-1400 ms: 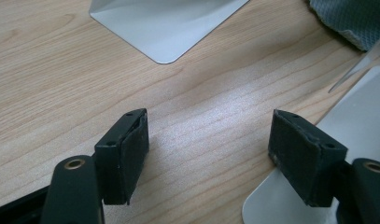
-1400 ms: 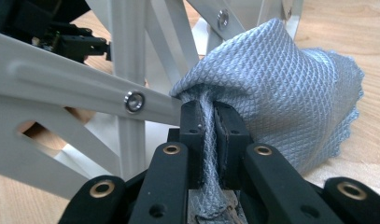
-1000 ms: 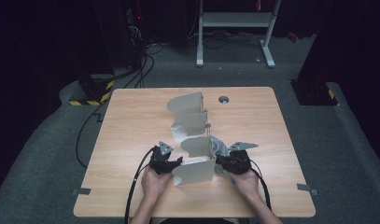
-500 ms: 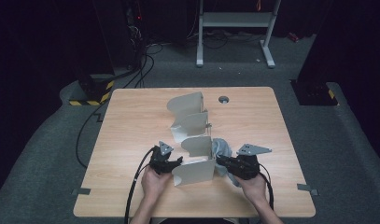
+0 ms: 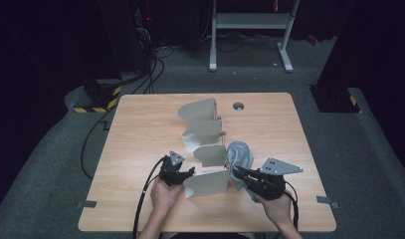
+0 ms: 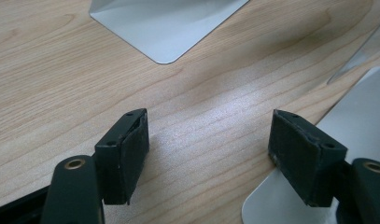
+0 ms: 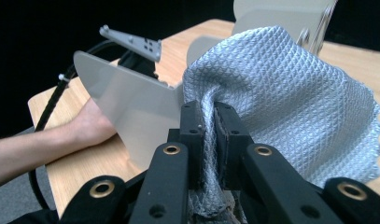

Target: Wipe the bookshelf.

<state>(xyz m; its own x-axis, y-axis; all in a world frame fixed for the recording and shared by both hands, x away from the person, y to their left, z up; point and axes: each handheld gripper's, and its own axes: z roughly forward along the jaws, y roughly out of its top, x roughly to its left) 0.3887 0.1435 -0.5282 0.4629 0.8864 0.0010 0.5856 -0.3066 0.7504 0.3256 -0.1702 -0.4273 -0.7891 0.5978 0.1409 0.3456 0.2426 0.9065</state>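
Bunching upward from the right gripper (image 7: pixel 208 121), cloth (image 7: pixel 290 98) hangs pinched.

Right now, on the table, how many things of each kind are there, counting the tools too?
Curved grey panels standing upright: 4, namely the back panel, the second panel, the third panel and the front panel
Grey waffle cloth: 1, pinched in the right tool
Hand-held tools: 2, counting the left tool
Total: 7
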